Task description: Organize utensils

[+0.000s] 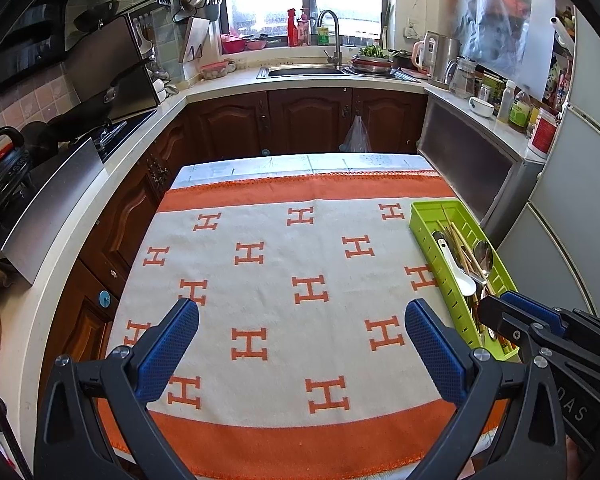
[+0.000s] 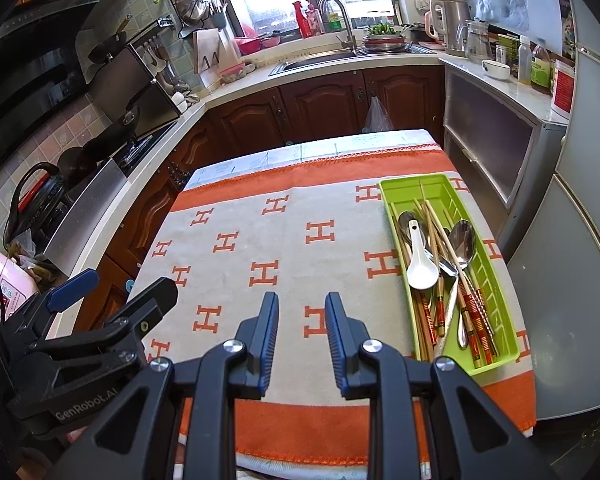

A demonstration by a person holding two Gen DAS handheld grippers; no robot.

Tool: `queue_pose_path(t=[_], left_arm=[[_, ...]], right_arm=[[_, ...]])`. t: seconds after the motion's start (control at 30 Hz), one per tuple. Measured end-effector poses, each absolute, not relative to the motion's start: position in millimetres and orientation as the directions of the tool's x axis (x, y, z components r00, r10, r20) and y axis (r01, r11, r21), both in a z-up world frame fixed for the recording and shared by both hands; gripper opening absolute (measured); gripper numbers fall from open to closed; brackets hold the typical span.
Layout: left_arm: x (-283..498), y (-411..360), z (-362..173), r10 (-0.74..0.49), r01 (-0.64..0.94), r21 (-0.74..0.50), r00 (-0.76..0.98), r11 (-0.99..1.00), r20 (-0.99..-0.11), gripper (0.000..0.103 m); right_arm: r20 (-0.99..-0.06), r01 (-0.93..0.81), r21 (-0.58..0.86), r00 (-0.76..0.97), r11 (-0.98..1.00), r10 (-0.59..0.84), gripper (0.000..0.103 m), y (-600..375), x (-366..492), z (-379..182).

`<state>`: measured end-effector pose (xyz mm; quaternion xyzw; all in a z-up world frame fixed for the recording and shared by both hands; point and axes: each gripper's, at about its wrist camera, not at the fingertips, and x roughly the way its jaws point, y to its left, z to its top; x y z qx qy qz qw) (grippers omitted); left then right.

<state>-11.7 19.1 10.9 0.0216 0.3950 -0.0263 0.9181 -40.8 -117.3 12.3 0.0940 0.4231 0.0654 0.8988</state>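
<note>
A green utensil tray (image 2: 496, 280) lies at the right side of the table on an orange and cream cloth (image 2: 292, 248). It holds a white ceramic spoon (image 2: 420, 264), metal spoons (image 2: 462, 240) and several chopsticks (image 2: 474, 312). The tray also shows in the left wrist view (image 1: 422, 224), with the white spoon (image 1: 458, 270) in it. My left gripper (image 1: 302, 312) is wide open and empty above the cloth's near middle. My right gripper (image 2: 302, 308) is open with a narrow gap, empty, left of the tray's near end.
The cloth (image 1: 284, 280) covers a small table. Dark wood cabinets (image 1: 308, 120) and a counter with a sink (image 1: 304, 70) ring the far side. A stove with pans (image 1: 80, 120) is to the left. A grey fridge (image 2: 572, 240) stands close to the table's right edge.
</note>
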Motion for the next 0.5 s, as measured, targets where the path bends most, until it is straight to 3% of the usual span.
queue_pose_path(t=[0.5], left_arm=[[-7.2,21.6,11.7,-0.049,0.091,0.016,0.669,0.996,-0.742,0.102]], right_arm=[[-0.744,-0.032,0.234,0.638,0.972,0.200,0.024,-117.9,-41.1,13.2]])
